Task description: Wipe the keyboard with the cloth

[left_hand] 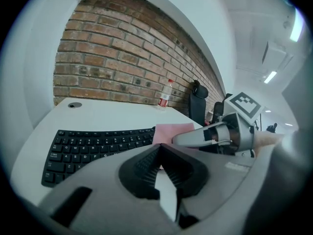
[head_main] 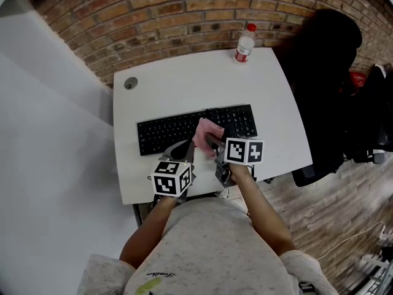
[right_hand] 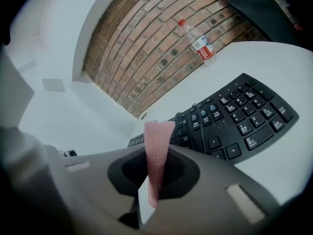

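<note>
Cloth [head_main: 206, 129] pinched by jaws of right gripper [head_main: 212, 142] over keyboard [head_main: 172, 131], left gripper [head_main: 183, 148] alongside, jaws together, empty.

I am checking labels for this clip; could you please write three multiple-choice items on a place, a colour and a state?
1. Where does the bottle stand? A on the floor; B at the far edge of the desk, near the brick wall; C on a shelf.
2. What colour is the cloth? A blue; B green; C pink.
3. How is the right gripper? A shut on the cloth; B open and empty; C shut on the bottle.
Key: 1 B: it stands by the wall in the head view. 2 C: every view shows pink. 3 A: its jaws pinch the cloth.
</note>
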Motion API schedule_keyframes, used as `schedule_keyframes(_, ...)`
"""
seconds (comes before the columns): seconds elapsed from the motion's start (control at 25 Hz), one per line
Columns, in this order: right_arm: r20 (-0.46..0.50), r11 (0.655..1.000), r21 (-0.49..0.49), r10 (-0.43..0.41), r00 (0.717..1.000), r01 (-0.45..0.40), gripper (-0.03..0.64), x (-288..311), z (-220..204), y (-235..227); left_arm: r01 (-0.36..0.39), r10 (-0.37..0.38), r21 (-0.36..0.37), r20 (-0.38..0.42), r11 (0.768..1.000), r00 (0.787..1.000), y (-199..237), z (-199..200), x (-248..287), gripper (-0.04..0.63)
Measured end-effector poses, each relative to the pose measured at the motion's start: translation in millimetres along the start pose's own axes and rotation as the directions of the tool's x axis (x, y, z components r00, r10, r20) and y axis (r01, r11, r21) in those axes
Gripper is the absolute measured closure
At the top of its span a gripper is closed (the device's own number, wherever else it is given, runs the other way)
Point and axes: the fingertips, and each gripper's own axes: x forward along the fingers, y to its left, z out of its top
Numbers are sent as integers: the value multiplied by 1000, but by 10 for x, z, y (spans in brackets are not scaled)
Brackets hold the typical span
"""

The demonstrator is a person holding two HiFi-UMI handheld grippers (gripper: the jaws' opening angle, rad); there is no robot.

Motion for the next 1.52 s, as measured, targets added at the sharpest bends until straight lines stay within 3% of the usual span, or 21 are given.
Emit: schedule_keyframes(1.52, 86, 998, 49, -48, 995, 44, 597, -921, 460, -932, 11, -11, 14, -2, 1000, 1000, -866, -27, 514, 598)
